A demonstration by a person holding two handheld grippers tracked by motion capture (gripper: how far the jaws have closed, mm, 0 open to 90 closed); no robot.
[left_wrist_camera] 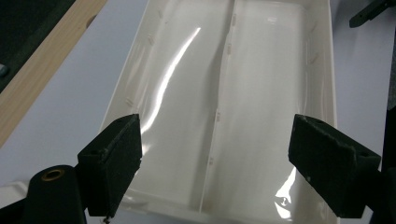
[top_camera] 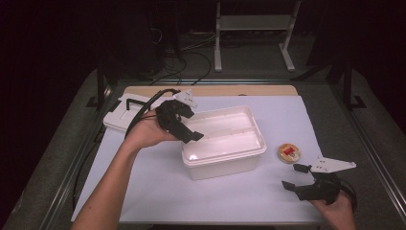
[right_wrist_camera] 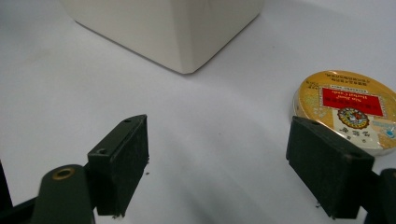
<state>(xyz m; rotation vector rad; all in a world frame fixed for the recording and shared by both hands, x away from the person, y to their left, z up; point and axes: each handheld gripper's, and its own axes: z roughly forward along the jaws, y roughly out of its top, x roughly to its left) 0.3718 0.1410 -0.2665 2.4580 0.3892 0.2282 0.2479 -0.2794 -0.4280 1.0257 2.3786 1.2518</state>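
The round tin (top_camera: 289, 153), gold with a red label, lies flat on the white worktop (top_camera: 153, 191) just right of the open white storage box (top_camera: 223, 143), apart from it. My right gripper (top_camera: 297, 176) sits low near the front right of the worktop with its jaws spread wide and empty; in the right gripper view the tin (right_wrist_camera: 348, 109) lies just beyond the right-hand jaw, so I judge I am lining up to take it. My left gripper (top_camera: 189, 132), also spread and holding nothing, hovers over the box's left rim, probably to steady it; its own view looks down into the bare, divided inside of the box (left_wrist_camera: 224, 107). The box lid (top_camera: 125, 112) rests at the far left, out of the way. Bare worktop surrounds the tin, leaving room for the jaws; the box corner (right_wrist_camera: 187, 65) is the nearest edge to mind.
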